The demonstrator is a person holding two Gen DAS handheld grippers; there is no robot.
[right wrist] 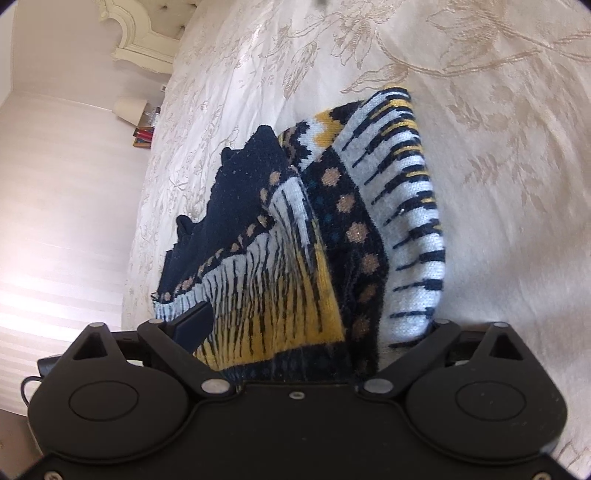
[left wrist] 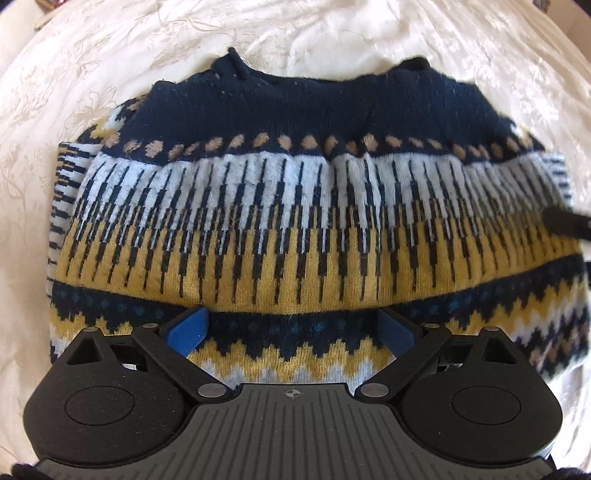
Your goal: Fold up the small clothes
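No readable text, labels or numbers

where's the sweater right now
The patterned sweater lies partly folded on the cream bedspread, filling the middle of the left wrist view just ahead of the open left gripper, with the right gripper at its edge.

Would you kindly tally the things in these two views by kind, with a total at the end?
Knitted sweater: 1
Handheld grippers: 2, the left gripper and the right gripper
Bedspread: 1
Table lamp: 1
Headboard: 1
Total: 6
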